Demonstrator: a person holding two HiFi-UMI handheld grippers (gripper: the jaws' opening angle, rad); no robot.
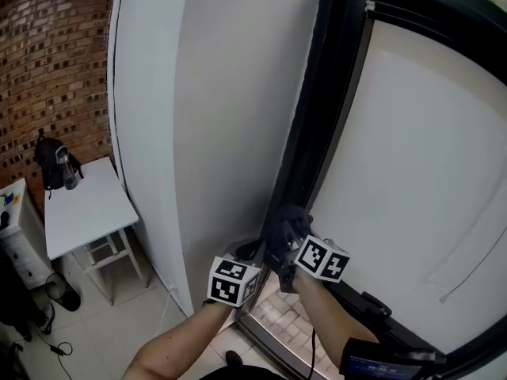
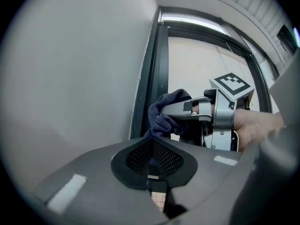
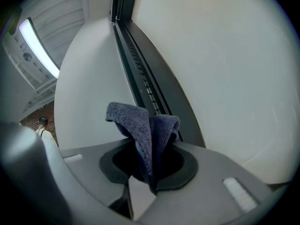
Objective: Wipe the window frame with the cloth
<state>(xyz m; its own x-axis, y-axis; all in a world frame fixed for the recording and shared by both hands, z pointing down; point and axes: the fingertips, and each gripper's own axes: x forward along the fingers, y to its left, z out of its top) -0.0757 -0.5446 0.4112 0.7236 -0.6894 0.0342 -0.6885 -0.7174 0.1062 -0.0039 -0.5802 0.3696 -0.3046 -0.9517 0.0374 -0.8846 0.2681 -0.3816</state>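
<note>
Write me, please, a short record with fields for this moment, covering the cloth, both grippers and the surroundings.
right gripper: shut on the cloth, held at the lower part of the window frame; contact with it is unclear
cloth: dark blue, bunched, sticking out past the jaws
left gripper: jaws together, nothing seen between them, close beside the right gripper
window frame: dark, running up beside a white wall
surroundings: white table with a dark bag on it, by a brick wall
</note>
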